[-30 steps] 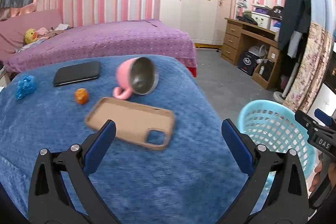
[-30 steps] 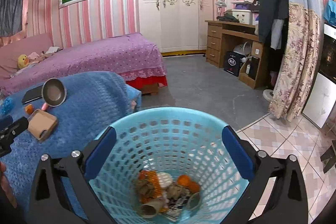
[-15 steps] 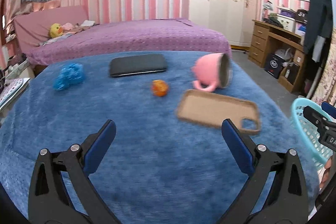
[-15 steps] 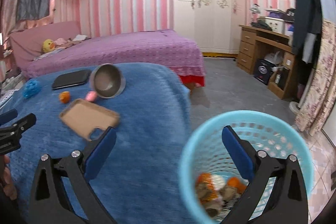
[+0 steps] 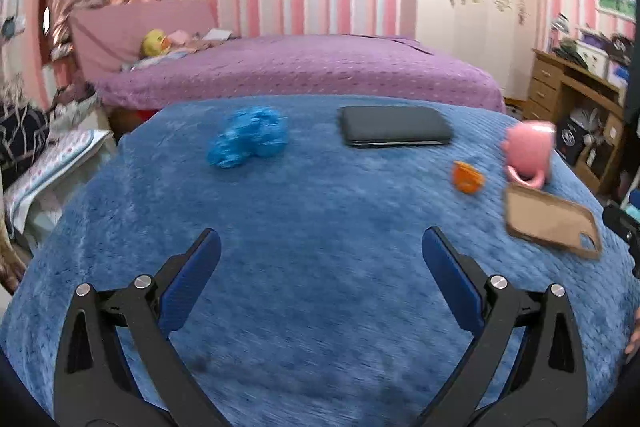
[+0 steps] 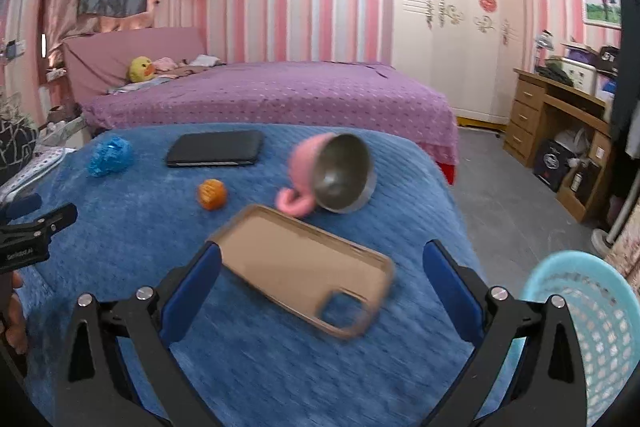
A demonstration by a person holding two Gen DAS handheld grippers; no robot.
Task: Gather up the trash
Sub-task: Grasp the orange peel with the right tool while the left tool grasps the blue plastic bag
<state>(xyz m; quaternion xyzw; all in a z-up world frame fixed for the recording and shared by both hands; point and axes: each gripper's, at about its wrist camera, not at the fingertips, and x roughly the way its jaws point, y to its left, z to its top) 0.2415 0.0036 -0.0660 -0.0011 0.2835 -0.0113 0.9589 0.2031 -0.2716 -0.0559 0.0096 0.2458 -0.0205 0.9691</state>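
A crumpled blue wad (image 5: 248, 137) lies at the far left of the blue-covered table (image 5: 320, 307); it also shows in the right wrist view (image 6: 110, 155). A small orange scrap (image 5: 467, 177) (image 6: 212, 193) lies near the middle. My left gripper (image 5: 320, 279) is open and empty above the table's near side. My right gripper (image 6: 320, 283) is open and empty over the tan phone case (image 6: 304, 267). The light blue trash basket (image 6: 580, 327) stands on the floor at the right.
A pink mug (image 6: 332, 175) lies on its side beside the phone case (image 5: 552, 223). A black phone (image 5: 394, 131) (image 6: 216, 148) lies at the far edge. A purple bed (image 5: 300, 67) stands behind the table, a wooden desk (image 6: 560, 131) at the right.
Both grippers have swung left, away from the basket and toward the table. The basket has slid to the right edge of the right view and out of the left view.
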